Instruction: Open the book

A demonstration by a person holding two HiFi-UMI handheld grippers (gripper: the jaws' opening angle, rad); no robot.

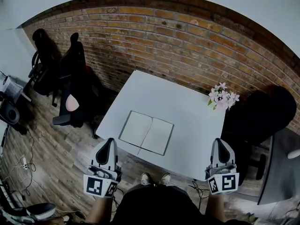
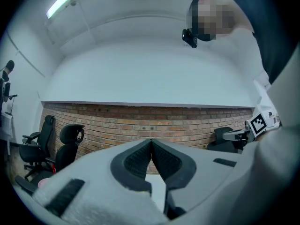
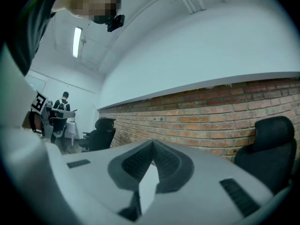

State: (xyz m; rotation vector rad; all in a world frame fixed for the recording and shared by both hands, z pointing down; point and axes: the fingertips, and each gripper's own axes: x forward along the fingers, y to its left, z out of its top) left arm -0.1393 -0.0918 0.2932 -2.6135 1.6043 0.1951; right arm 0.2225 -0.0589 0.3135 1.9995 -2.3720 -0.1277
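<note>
And there it is: the book [image 1: 146, 132] is seen lying flat and already open on the white desk [image 1: 187, 102], close to the near edge and a little left of centre. Two pale, blank-looking pages are shown, parted by the centre fold and framed by a thin dark border. At the far right corner a small bunch of pink and white flowers [image 1: 223, 96] is spotted; what they stand in cannot be made out. The left hand-held gripper [image 1: 109, 144] is held off the near edge, jaws pressed together on nothing. The right hand-held gripper [image 1: 220, 143] is likewise closed and empty, well apart from the book.
</note>
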